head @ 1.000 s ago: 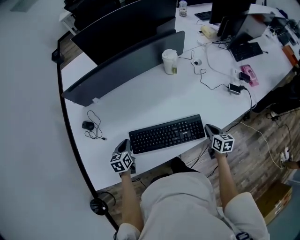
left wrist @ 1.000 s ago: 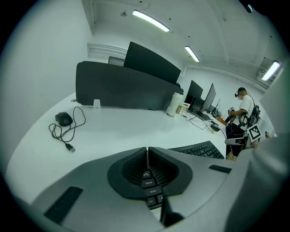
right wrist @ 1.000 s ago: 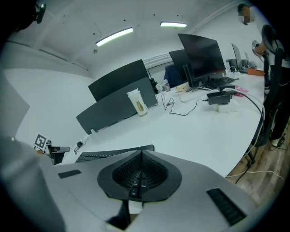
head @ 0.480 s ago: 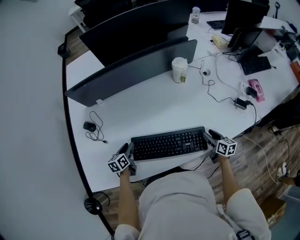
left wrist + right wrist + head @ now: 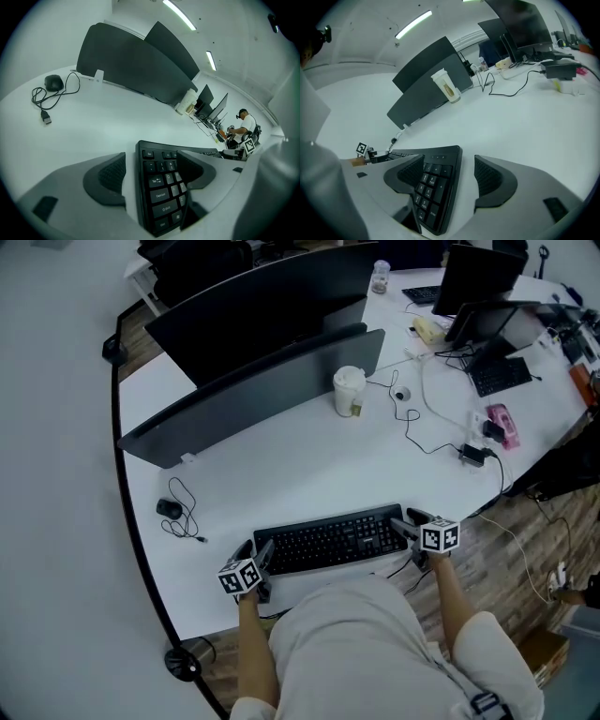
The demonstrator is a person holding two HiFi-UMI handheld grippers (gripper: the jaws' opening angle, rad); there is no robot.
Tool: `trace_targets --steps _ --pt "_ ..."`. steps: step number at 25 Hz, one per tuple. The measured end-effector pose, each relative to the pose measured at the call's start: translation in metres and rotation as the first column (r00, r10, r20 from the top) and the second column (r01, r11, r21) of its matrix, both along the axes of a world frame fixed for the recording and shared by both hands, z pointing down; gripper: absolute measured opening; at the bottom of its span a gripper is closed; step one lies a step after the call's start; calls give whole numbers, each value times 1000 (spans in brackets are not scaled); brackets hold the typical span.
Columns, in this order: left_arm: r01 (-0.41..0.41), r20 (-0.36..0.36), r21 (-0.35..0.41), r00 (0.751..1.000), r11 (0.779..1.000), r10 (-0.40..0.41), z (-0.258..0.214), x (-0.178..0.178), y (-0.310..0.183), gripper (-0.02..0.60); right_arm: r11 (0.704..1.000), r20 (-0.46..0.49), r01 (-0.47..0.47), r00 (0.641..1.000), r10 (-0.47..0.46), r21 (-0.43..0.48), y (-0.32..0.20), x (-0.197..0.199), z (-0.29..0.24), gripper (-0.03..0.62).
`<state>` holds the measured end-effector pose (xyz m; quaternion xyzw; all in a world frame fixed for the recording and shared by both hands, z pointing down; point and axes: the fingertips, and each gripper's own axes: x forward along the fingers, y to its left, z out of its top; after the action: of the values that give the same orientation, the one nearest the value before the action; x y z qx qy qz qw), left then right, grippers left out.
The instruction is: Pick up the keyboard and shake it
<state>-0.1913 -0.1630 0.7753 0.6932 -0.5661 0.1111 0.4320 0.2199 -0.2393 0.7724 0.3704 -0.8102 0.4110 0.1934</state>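
A black keyboard point(image 5: 328, 538) lies flat on the white desk point(image 5: 281, 465), close to its front edge. My left gripper point(image 5: 255, 563) straddles the keyboard's left end point(image 5: 161, 187). Its jaws have just been opening, and its pads point(image 5: 110, 176) stand apart from the keyboard between them. My right gripper point(image 5: 408, 526) straddles the right end point(image 5: 436, 187) in the same way. Its jaws have also just been opening, and a gap shows beside each of its pads point(image 5: 490, 178). Neither gripper presses on the keyboard.
A black mouse point(image 5: 169, 509) with a loose cable lies at the left. A dark divider panel point(image 5: 253, 381) and a white cup point(image 5: 349, 390) stand behind. Cables, an adapter point(image 5: 469, 454), monitors and a second keyboard point(image 5: 502, 376) fill the back right.
Both grippers have sunk with the keyboard's ends between them, and the keyboard now sits nearer the desk's front edge. The jaws stand wider than before.
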Motion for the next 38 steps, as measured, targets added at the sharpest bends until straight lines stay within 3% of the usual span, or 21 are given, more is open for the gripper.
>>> trace_targets --steps 5,11,15,20,23,28,34,38 --pt "-14 21 -34 1000 999 14 -1 6 -5 351 999 -86 -25 996 22 -34 -7 -3 3 322" --pt "-5 72 -27 997 1000 7 2 14 -9 401 1000 -90 -18 996 17 -19 -5 -18 2 322" --pt "14 47 -17 999 1000 -14 0 19 -15 406 1000 -70 3 998 -4 -19 -2 -25 2 322" --pt "49 9 -10 999 999 -49 -2 17 -14 406 998 -135 61 989 -63 -16 0 -26 5 321" --pt "45 -43 -5 998 999 -45 -7 16 -14 405 999 -104 31 994 -30 10 -5 -25 -4 321" --pt "42 -56 59 998 997 -39 -30 0 -15 405 994 -57 72 996 -68 78 -10 -38 -26 319" --pt "-21 -41 139 999 990 27 -58 -8 -16 405 974 -9 133 991 -134 185 -27 -48 -58 319" --pt "-140 19 193 990 971 139 -68 -8 -7 405 939 -36 247 969 -245 239 -23 -52 -71 313"
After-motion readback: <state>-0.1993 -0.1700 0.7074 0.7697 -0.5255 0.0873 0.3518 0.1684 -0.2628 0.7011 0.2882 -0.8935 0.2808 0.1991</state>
